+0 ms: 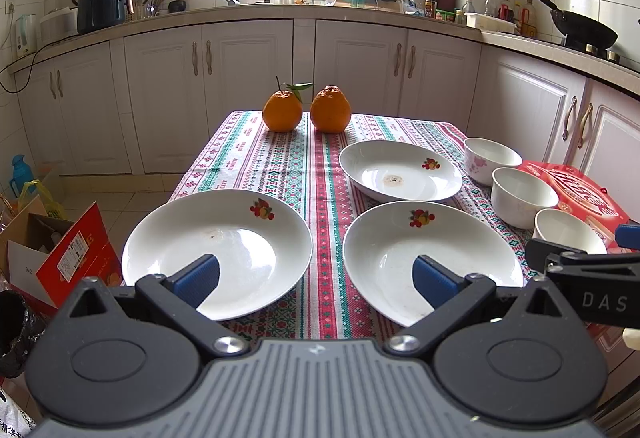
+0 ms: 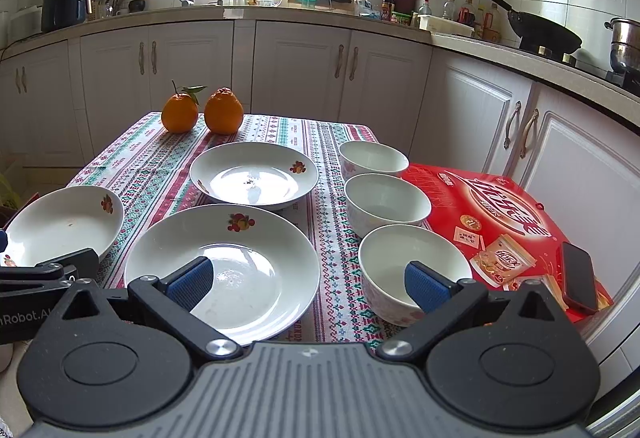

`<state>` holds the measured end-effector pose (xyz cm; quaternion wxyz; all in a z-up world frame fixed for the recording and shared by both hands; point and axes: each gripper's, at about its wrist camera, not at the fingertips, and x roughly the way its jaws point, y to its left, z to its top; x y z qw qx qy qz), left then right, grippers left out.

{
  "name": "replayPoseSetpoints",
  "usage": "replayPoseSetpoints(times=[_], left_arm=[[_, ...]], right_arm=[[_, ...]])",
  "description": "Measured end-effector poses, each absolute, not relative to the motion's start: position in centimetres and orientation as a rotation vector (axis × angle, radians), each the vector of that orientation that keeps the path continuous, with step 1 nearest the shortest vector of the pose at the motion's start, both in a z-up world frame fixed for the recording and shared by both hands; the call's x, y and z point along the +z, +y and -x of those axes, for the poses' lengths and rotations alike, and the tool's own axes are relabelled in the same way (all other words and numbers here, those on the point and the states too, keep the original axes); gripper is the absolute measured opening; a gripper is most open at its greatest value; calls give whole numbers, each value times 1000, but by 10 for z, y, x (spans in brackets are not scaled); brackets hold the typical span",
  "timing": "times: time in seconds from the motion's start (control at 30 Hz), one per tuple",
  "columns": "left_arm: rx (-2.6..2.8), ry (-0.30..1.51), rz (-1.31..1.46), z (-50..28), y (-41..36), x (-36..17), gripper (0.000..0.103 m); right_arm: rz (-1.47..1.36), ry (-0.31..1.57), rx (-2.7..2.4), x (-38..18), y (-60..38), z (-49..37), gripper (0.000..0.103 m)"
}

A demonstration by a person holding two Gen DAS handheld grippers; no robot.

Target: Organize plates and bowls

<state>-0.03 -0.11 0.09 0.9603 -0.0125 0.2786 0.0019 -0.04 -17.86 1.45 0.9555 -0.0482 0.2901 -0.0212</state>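
Three white plates with a fruit motif lie on the patterned tablecloth: a near-left plate, a near-middle plate and a far plate. Three white bowls stand in a row along the table's right side: far bowl, middle bowl, near bowl. My left gripper hovers open above the gap between the two near plates. My right gripper is open, between the near-middle plate and the near bowl. Nothing is held.
Two oranges sit at the table's far edge. A red box with a phone on it lies to the right of the bowls. Cardboard boxes stand on the floor at left. Kitchen cabinets lie beyond.
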Motion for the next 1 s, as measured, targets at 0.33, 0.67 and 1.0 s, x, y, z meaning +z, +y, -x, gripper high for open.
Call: replayPoseSetpoints(times=[0.33,0.67,1.0], left_arm=[[3,568,26,-1,-2,0,102],[3,569,27,-1,-2,0,102],[2,567,26,-1,-3,-1,102]], right_arm=[[98,588,-48,15,-179,0,103],[101,589,-53,15,-178,0,103],[101,588,-54,14,-179,1,103]])
